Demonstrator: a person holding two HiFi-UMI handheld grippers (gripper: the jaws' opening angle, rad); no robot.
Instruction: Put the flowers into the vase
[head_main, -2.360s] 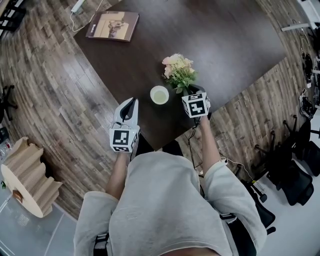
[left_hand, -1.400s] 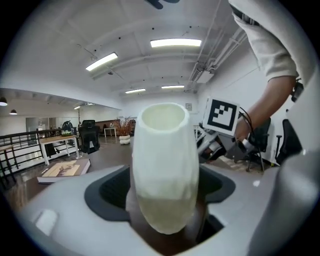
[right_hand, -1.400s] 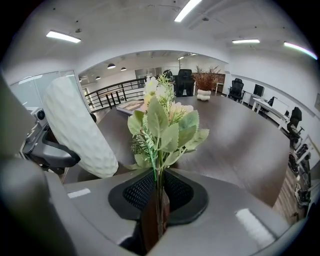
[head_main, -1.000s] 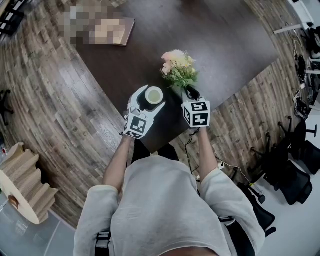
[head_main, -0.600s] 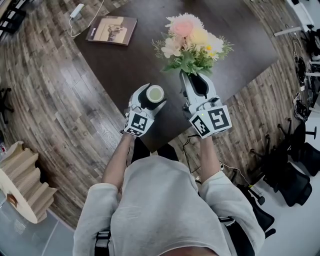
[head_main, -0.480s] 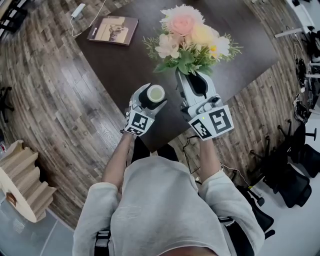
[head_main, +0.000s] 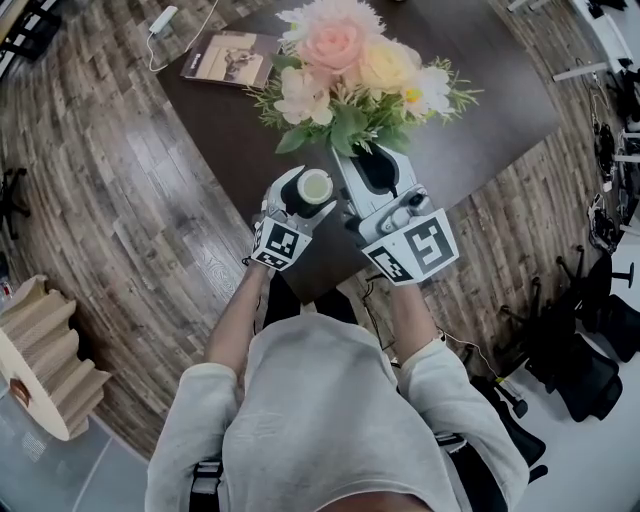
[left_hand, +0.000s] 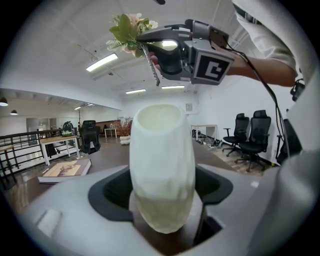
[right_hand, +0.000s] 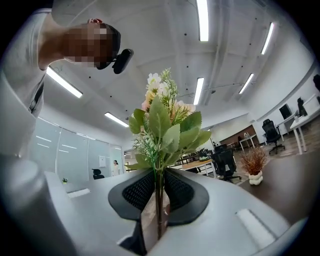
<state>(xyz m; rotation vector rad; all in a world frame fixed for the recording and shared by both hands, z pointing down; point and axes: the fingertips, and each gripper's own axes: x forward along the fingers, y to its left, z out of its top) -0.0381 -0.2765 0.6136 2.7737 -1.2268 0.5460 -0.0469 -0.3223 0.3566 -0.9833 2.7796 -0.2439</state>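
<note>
So here's where I'm at. My left gripper (head_main: 297, 203) has its jaws wide around the pale vase (left_hand: 162, 170), pads against its sides. The vase stands upright on the bench (head_main: 480, 100), pretty close to the near corner. My right gripper (head_main: 378, 160) has its jaws nearly pressed together, pinching the thin stems (right_hand: 159, 200) of the flowers (head_main: 350, 70). The bunch is up in the air, above the vase and a bit off to the side of it.

What worries me:

- The vase mouth looks narrow and the stem ends stick out loose below my pinch. If I come down off-centre they'll probably catch the rim instead of going in.
- The head of the bunch is big and the pinch is low on skinny stems, so I reckon it could swivel or slip in the jaws when I tip it.
- The two grippers are almost side by side. Swinging the right one over could bump the left and shove the vase.
- With the vase that near the corner, one good knock could send it off onto the floor.
</note>
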